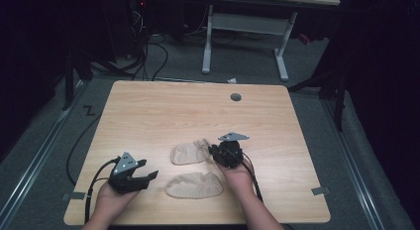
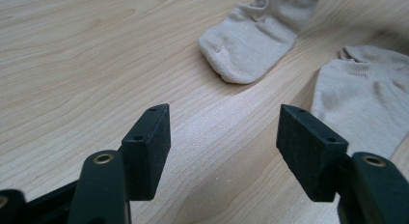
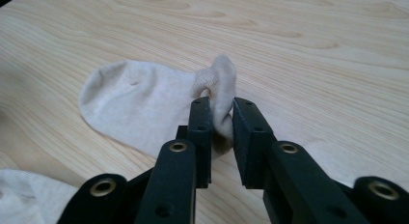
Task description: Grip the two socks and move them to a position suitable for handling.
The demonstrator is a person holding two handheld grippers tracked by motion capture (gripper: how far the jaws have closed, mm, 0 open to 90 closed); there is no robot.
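Though both socks and both grippers are in plain sight, no brand, label or writing can be read on any of them.

Right gripper (image 3: 222,119): jaws nearly together, a bunched fold of the far sock's (image 3: 140,103) cuff between them; the cloth rises in a ribbed loop just above the jaw tips. Whether the pads press it or have just let go, I cannot tell. The rest of that sock lies flat on the counter (image 3: 313,50) to the left of the jaws, toe rounded.

Left gripper (image 2: 223,144): jaws wide apart, nothing between them but bare wood. Near sock (image 2: 366,103) lies just past the right jaw; the far one is ahead, well beyond the tips.

Both socks beige, short, knit, slightly wrinkled.
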